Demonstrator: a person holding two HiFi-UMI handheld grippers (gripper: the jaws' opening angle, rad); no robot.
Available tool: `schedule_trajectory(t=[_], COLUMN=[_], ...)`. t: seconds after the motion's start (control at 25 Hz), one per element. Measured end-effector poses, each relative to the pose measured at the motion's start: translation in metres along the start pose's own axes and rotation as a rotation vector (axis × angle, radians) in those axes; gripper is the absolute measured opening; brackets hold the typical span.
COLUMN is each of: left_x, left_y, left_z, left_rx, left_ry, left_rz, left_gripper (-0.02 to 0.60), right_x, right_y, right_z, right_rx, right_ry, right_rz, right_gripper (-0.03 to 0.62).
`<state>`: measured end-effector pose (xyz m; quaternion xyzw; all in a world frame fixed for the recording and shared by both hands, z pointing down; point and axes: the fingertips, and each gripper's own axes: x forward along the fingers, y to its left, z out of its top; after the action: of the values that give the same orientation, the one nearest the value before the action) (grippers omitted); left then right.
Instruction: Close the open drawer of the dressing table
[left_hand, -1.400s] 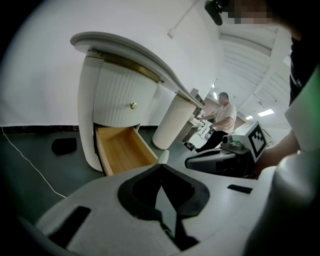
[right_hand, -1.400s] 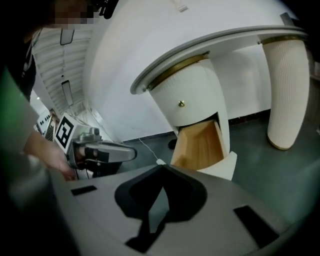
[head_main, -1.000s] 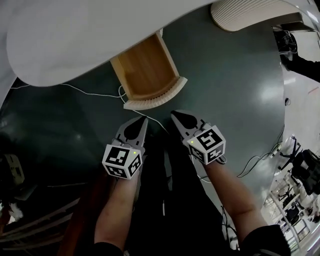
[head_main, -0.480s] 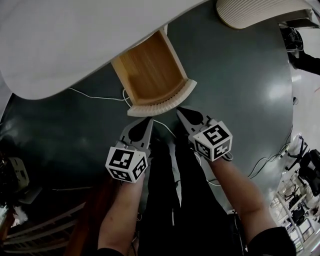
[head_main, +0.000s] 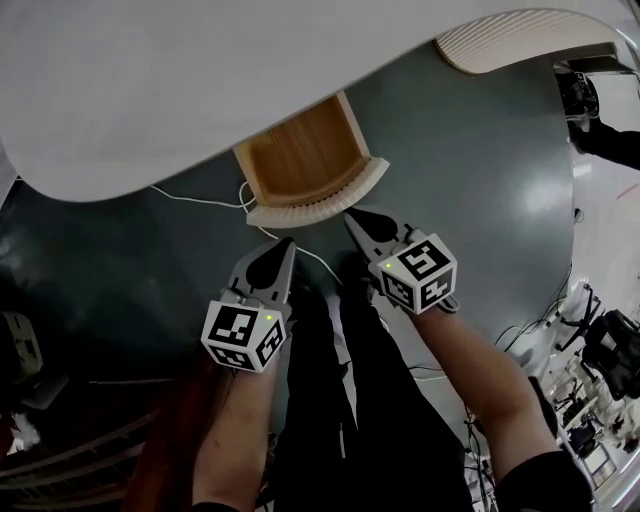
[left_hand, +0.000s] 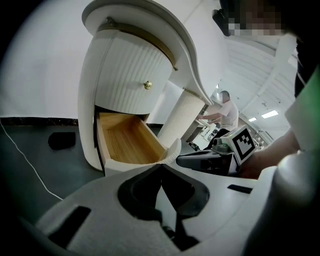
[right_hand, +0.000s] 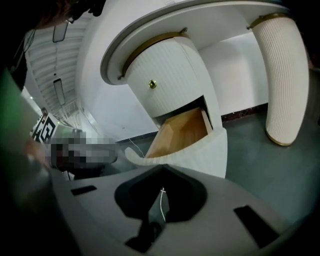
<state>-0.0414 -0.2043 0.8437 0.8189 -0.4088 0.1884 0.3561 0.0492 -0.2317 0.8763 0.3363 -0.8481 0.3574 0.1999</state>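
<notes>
Head view: drawer (head_main: 318, 202) part-open, bare wood inside; left gripper (head_main: 286, 244), right gripper (head_main: 352, 218) near, fingers together.

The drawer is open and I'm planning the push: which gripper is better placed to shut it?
Right, probably. The right gripper, shut, has its tip nearly against the drawer front, toward its right end; the left gripper, also shut, hangs slightly farther back from it.

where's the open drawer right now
Head view, upper centre: the open drawer juts from under the white tabletop, its front just ahead of the right gripper.
</notes>
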Motion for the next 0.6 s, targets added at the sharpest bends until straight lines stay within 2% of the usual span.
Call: schedule_trajectory(t=[0.24, 0.6], left_x=[-0.009, -0.02], left_y=[0.011, 0.026], left_z=[0.04, 0.08], left_rx=[0.048, 0.089], left_ry=[-0.065, -0.125], left_rz=[-0.008, -0.013], left_gripper=[0.009, 0.009], right_x=[0.025, 0.067], right_y=[-0.01, -0.029], right_z=[0.038, 0.093], right_rx=[-0.099, -0.113], right_ry=[0.019, -0.023], right_rz=[0.0, -0.039], right_gripper=[0.006, 0.006])
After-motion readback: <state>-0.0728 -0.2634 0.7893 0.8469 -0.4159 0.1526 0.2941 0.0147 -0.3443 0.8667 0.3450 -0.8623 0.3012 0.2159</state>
